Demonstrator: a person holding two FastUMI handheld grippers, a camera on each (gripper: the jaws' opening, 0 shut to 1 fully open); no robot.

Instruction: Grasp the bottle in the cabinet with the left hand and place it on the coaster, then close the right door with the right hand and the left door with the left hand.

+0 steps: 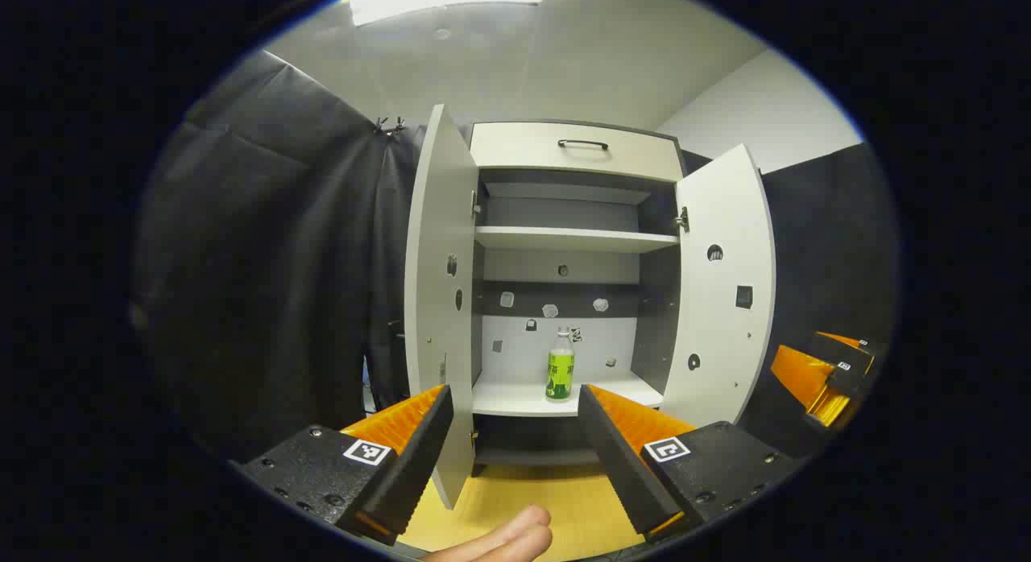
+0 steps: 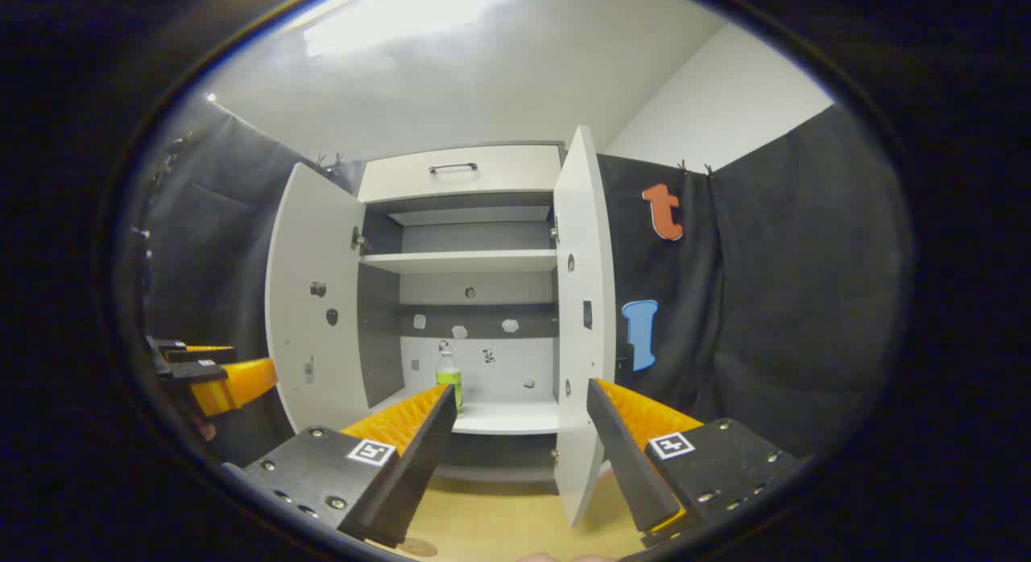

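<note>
Closest thing in the left gripper view is a couple of fingertips [image 1: 501,538] poking in at the bottom edge, cut off so you can't see the rest of the hand, over a yellowish wooden tabletop [image 1: 556,506]. Just above that the left gripper [image 1: 514,401] is spread wide with nothing between its fingers, held level and aimed straight into the cabinet [image 1: 573,288]. The right gripper [image 2: 515,401] is the same deal in the right gripper view: parted, nothing held, pointing at the cabinet from a bit further right, with the edge of the right door [image 2: 581,320] sitting between its fingers. At the very bottom of that view there's a round brownish thing [image 2: 419,547] on the table, mostly cut off, so I honestly can't tell whether it's the coaster. Each gripper also shows up at the side of the other's view, partly clipped by the lens edge. Further back, both doors are swung open, the left door [image 1: 441,304] nearly edge-on in the left gripper view. The bottle [image 1: 561,364] stands upright on the lower shelf [image 1: 523,399], long axis vertical, cap up, green label, roughly centred and toward the back wall; in the right gripper view its lower part is hidden behind a gripper finger. Up top there's an upper shelf [image 1: 575,239] and a drawer front with a dark handle [image 1: 582,144]. Small marks on the back panel are too small to make out.
</note>
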